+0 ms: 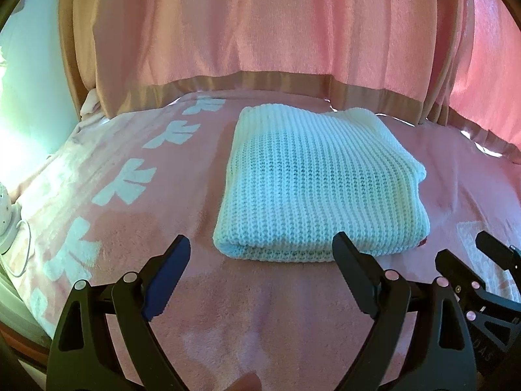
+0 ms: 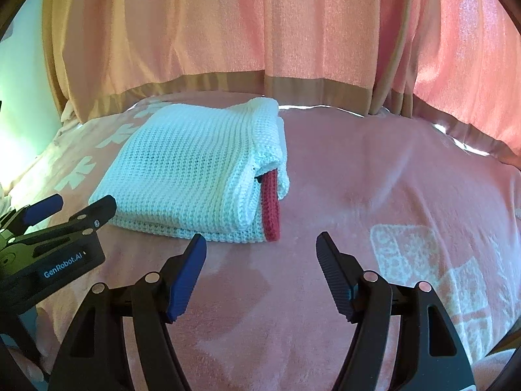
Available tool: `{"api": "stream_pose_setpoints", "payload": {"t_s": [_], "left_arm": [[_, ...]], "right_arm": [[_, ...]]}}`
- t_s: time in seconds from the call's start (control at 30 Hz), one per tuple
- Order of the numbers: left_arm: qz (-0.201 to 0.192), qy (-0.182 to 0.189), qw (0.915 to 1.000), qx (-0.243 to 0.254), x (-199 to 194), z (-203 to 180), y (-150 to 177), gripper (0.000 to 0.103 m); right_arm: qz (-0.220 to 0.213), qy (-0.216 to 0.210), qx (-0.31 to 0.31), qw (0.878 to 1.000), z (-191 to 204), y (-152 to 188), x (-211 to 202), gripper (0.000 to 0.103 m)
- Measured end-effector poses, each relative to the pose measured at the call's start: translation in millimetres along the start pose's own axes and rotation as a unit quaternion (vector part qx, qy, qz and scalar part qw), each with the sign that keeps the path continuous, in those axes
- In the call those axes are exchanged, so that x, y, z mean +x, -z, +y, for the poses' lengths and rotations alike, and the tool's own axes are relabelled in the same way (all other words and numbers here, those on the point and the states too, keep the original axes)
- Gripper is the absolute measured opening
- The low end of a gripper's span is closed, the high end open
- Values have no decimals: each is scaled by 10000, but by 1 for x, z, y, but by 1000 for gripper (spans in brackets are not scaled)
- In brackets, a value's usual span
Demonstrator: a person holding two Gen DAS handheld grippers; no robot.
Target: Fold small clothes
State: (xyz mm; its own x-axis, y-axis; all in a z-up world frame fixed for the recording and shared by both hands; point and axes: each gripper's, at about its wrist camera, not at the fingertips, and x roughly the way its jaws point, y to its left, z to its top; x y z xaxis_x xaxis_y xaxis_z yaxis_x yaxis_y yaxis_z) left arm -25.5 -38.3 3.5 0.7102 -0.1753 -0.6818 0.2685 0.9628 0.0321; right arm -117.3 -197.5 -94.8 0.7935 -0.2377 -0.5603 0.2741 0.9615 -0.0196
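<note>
Two grippers, fingers spread wide, holding nothing.
Folded ribbed-knit white sweater (image 1: pixel 320 192) lies on pink blanket (image 1: pixel 260 309), just beyond left gripper (image 1: pixel 262 247) and right gripper (image 2: pixel 260 244).

Pink blanket (image 1: pixel 276 319) with white motifs covers the surface. Pink curtains (image 2: pixel 228 26) with tan hem hang behind; daylight along hem. Pale wall (image 1: pixel 35 75) left, brightly lit.
</note>
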Motion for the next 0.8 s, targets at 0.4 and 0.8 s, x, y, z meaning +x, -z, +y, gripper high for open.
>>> {"api": "stream_pose_setpoints", "payload": {"t_s": [0.4,0.8], "left_arm": [[159,42,9999,18,3,-1,2,98],[149,24,9998,163,5,-5,10,98]], "right_arm": [[10,-28,22,10000,-3,2,1,68],[-5,9,88,10000,-1,3,0,72]]}}
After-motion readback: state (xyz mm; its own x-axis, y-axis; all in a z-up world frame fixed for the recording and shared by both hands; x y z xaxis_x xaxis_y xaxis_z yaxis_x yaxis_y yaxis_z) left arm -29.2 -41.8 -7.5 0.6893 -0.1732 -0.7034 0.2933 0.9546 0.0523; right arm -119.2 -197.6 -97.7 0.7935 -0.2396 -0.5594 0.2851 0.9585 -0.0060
